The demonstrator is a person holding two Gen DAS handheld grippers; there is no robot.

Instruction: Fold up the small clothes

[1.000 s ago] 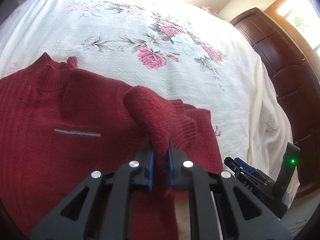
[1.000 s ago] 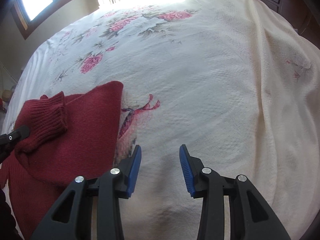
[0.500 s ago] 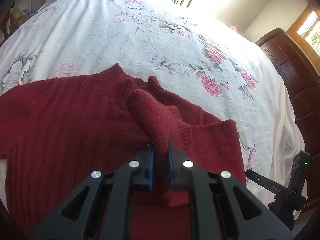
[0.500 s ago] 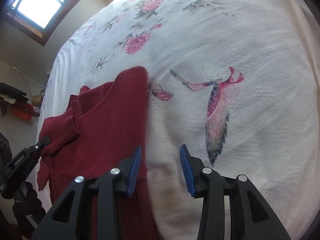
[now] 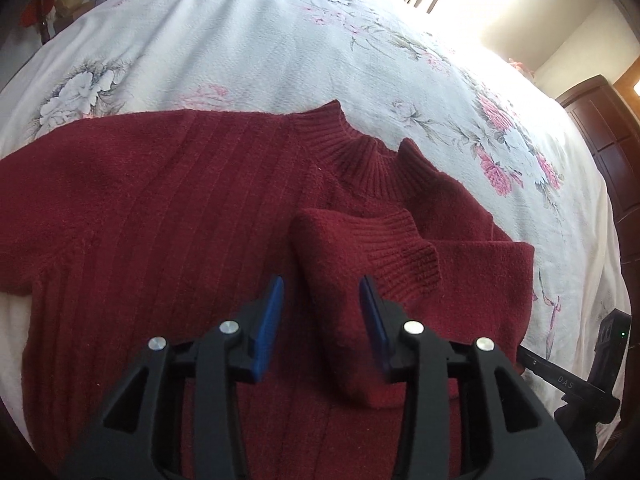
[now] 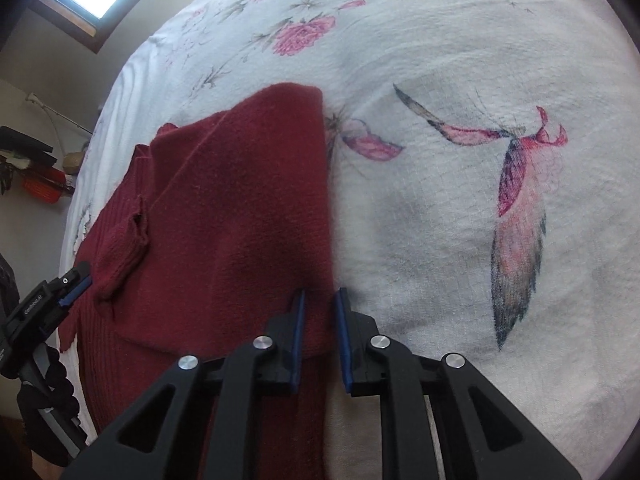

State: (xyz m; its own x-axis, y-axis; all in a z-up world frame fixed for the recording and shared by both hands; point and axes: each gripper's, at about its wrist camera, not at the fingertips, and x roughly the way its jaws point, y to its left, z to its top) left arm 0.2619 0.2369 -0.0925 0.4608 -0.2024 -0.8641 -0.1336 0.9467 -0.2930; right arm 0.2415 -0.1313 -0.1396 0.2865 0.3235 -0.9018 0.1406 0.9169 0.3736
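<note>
A dark red knit sweater (image 5: 168, 216) lies spread on the bed, ribbed collar (image 5: 360, 152) at the far side. Its right sleeve (image 5: 352, 248) is folded across the chest, cuff pointing right. My left gripper (image 5: 322, 312) stands open, with the sleeve lying loose between its blue pads. In the right wrist view the sweater's (image 6: 224, 216) folded right edge runs down between the fingers of my right gripper (image 6: 320, 332), which has closed narrowly on that edge near the hem side. The left gripper (image 6: 60, 292) shows at the left border there.
The white bedspread (image 5: 248, 52) with pink flowers covers the whole bed, and a printed ribbon motif (image 6: 516, 200) lies right of the sweater. A dark wooden cabinet (image 5: 608, 144) stands at the far right. Clutter sits on the floor beyond the bed's left side (image 6: 40, 184).
My left gripper has opened and let the sleeve drop onto the sweater's chest. My right gripper has moved left to the sweater's edge and narrowed from wide open onto it.
</note>
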